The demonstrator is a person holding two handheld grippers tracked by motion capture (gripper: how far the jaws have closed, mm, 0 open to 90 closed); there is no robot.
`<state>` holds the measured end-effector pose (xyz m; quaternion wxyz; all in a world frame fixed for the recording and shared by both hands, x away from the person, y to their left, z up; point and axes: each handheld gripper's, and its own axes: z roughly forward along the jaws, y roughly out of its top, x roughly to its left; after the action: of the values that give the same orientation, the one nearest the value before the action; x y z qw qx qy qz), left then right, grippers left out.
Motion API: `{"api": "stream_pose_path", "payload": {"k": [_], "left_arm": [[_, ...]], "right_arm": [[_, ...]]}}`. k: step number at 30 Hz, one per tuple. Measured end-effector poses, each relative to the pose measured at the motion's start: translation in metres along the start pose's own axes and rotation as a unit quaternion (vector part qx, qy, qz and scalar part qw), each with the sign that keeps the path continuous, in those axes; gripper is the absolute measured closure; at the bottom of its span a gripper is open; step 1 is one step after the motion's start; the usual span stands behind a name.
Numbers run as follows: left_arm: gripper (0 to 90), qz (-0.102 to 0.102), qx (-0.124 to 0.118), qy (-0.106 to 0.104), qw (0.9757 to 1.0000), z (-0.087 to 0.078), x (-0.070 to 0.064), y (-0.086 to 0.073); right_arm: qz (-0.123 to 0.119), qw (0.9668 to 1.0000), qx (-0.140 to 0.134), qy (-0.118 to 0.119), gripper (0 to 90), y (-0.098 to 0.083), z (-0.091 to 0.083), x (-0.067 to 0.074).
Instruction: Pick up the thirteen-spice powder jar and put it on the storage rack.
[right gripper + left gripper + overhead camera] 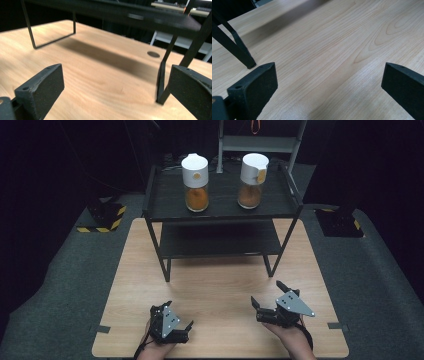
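Observation:
Two clear jars with white lids stand on the top of a black two-tier shelf (pixel 165 210): the left jar (pixel 195 182) holds orange powder, the right jar (pixel 251 181) a browner powder. My left gripper (pixel 177 315) rests low on the wooden table (pixel 220 285) near its front left, open with nothing between its jaws. My right gripper (pixel 266 296) sits at the front right, also open and empty, angled toward the shelf. In the left gripper view bare wood lies between the jaws, with a shelf leg (pixel 235 47) at the left. A shelf leg (pixel 163 77) also rises close ahead in the right gripper view.
The shelf stands on the far half of the table with its lower tier (pixel 215 240) bare. Grey carpet surrounds the table. Black stands with yellow-striped bases (pixel 102 217) sit at the far left and far right. A white frame (pixel 260 142) stands behind the shelf.

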<state>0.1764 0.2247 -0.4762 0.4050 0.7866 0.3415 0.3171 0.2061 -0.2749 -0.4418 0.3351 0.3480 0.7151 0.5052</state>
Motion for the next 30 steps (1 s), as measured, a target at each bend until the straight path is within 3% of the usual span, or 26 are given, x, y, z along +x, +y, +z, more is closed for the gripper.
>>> {"api": "stream_pose_path", "payload": {"k": [14,18,21,25,30], "left_arm": [[0.6,-0.002,-0.001,0.004,1.0,0.0,-0.001,0.0],[0.6,-0.003,-0.002,0.005,1.0,0.0,-0.001,-0.001],[0.6,-0.003,-0.002,0.005,1.0,0.0,-0.002,-0.001],[0.6,-0.001,-0.001,0.005,1.0,0.0,-0.002,0.0],[0.6,-0.002,-0.001,0.007,1.0,0.0,-0.002,0.0]], "right_arm": [[-0.015,0.9977,0.063,-0.019,0.0,-0.037,0.006,0.005],[-0.02,0.997,0.073,-0.02,0.0,-0.039,0.005,0.005],[-0.036,0.9956,0.082,-0.027,0.0,-0.037,0.005,0.009],[-0.05,0.9925,0.109,-0.023,0.2,-0.03,0.007,0.01],[-0.061,0.991,0.116,-0.027,0.0,-0.028,0.007,0.013]]}}
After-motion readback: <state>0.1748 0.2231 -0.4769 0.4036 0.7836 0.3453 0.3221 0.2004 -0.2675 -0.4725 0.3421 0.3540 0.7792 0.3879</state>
